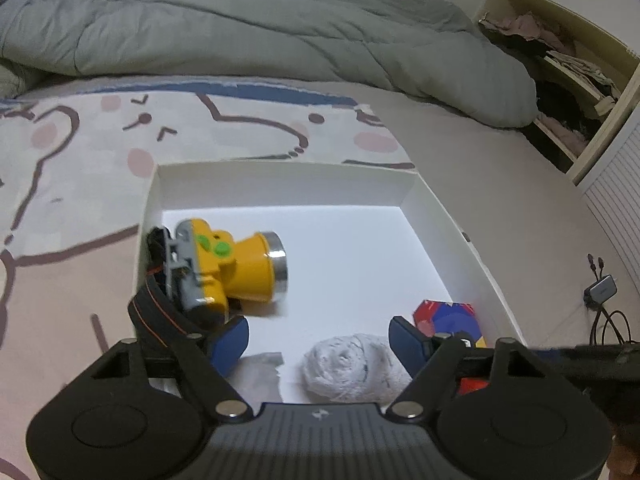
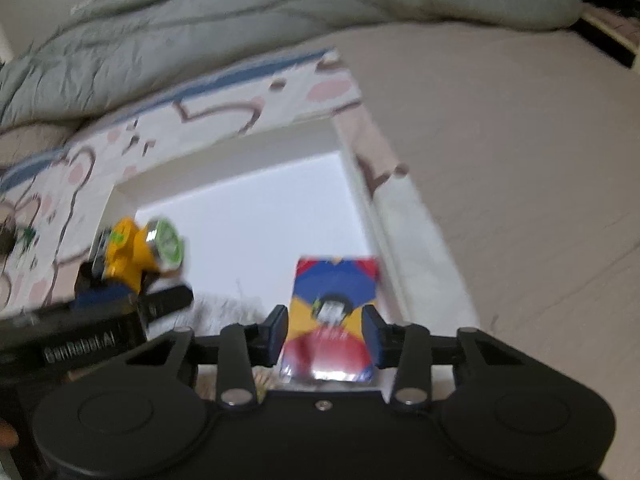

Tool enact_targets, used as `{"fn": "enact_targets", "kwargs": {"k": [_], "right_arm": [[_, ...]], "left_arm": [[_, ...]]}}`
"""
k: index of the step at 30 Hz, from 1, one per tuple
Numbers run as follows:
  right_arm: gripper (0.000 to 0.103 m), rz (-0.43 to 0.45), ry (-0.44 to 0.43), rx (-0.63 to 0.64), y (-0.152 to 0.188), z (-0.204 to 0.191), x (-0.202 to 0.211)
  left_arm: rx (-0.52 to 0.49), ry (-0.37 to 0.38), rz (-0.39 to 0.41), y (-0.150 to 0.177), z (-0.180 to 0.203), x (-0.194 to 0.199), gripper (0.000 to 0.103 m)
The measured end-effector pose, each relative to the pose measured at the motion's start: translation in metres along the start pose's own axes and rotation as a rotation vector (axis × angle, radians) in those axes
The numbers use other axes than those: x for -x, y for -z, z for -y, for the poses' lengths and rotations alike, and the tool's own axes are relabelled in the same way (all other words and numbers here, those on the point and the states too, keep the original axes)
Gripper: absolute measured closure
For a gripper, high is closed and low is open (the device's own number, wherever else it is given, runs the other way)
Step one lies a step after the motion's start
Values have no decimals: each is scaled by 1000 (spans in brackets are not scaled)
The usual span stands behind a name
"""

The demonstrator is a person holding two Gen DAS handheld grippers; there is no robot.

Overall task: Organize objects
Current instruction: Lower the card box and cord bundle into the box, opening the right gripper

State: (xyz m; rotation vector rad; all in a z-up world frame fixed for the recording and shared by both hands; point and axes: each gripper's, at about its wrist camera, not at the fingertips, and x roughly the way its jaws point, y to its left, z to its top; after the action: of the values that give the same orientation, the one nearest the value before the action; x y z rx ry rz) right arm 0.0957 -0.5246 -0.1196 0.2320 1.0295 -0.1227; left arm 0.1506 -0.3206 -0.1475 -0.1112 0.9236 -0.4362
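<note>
1. Three things lie in the white box (image 1: 448,216) on our bed (image 1: 64,184): a headlamp (image 1: 236,268) by its left wall, a cloth ball (image 1: 352,368) at the near edge, a card pack (image 2: 332,312) by the right wall.
2. Our left gripper (image 1: 320,340) hangs half open over the cloth ball, holding nothing.
3. Our right gripper (image 2: 326,332) clamps the card pack by its sides.

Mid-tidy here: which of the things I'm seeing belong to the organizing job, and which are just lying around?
Job things:
white box
yellow headlamp
white cloth bundle
red, blue and yellow pack, between the right gripper's pads
left gripper, open

Lying about:
grey duvet
patterned sheet
cable adapter
shelf of clothes
</note>
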Motion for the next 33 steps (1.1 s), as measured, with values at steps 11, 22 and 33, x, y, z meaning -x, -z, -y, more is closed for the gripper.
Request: {"fn": "enact_targets", "kwargs": {"k": [11,22,33], "right_arm": [[68,-161,79,173,14,-22,-15],[72,-172,190,202,15,-20,-23],[76,-101,196,97,10,-4,-12]], "left_arm": [[-41,-9,12,1,-9,9,27],[-48,0,4,5,-6,7,28],[-69,-9,-9,6,-1,10,29]]}}
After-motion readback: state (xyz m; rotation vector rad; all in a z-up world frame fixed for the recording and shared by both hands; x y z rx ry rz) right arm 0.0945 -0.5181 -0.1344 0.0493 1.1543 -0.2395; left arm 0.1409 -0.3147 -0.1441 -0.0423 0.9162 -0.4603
